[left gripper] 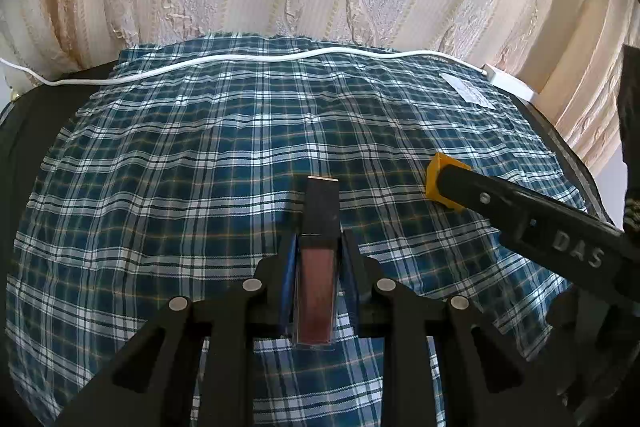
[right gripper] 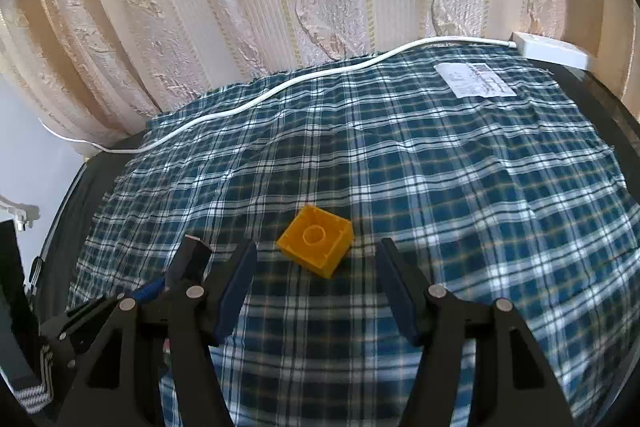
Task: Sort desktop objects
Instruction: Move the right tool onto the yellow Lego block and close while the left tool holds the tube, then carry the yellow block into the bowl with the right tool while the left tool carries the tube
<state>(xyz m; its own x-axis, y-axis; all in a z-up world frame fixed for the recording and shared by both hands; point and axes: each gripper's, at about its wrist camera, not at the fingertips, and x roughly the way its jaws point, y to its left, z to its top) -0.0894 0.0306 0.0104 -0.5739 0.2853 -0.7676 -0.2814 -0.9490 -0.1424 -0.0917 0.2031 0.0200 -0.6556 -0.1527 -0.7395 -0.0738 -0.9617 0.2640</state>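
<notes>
Left gripper (left gripper: pixel 318 267): I have it pinching the lip gloss tube (left gripper: pixel 316 263), whose long axis runs straight ahead along the fingers.
Right gripper (right gripper: pixel 316 267): spread wide, holding nothing.
Yellow block (right gripper: pixel 316 245): on the plaid cloth (right gripper: pixel 440 187) over the worktop, hollow side up, just ahead and centred between my right fingers.
Nearer arm: the right, I judge; block sits skewed to the jaws.
</notes>
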